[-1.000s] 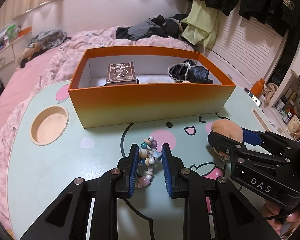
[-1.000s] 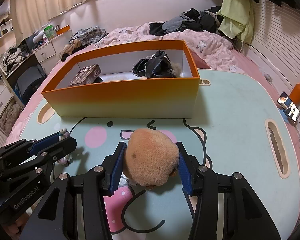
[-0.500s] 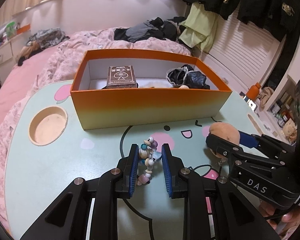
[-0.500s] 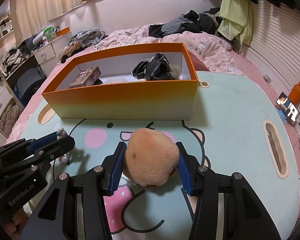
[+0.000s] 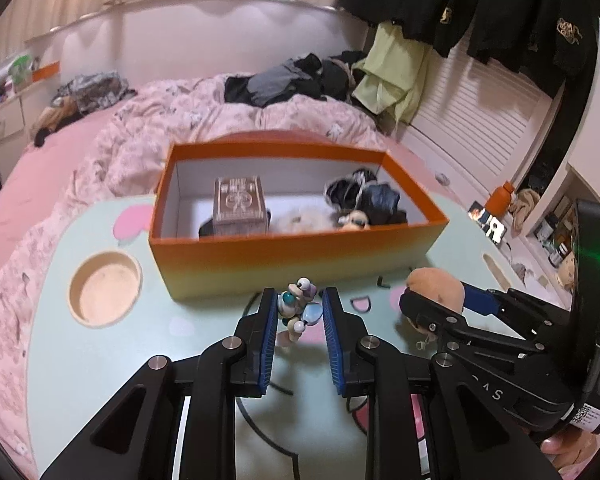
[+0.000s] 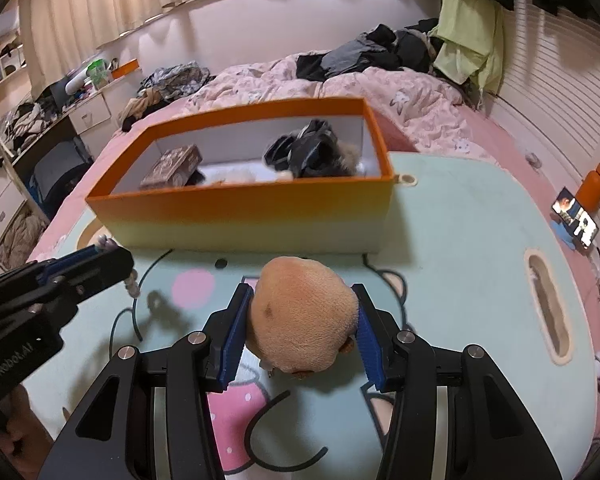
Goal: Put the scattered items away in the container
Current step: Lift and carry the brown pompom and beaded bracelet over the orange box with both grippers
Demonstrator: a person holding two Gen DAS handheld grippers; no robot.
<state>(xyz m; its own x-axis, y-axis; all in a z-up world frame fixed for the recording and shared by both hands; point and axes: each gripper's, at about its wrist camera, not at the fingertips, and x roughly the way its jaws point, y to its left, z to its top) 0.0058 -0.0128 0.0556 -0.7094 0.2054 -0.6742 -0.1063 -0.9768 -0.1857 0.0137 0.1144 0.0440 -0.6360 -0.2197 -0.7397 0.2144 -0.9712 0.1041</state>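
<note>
An orange box [image 5: 292,264] [image 6: 236,216] stands open on the mint table. Inside lie a brown card box [image 5: 239,206] [image 6: 172,166], a dark pouch [image 5: 364,196] [image 6: 304,152] and something white and fluffy. My left gripper [image 5: 300,308] is shut on a string of coloured beads [image 5: 298,308], held above the table just in front of the orange box. My right gripper [image 6: 302,320] is shut on a tan plush toy [image 6: 304,316] [image 5: 436,290], lower and to the right of the left one. The left gripper's tip [image 6: 100,264] shows at the left of the right wrist view.
The mint table [image 5: 100,380] [image 6: 460,240] has a round cup recess [image 5: 106,294] at the left and a slot [image 6: 548,308] at the right. Behind it is a pink bed with clothes. A phone [image 6: 576,222] and an orange bottle [image 6: 594,186] sit at the far right.
My left gripper has risen with the beads off the table, so the box's inside shows more. The right gripper with the plush has stayed almost still.
</note>
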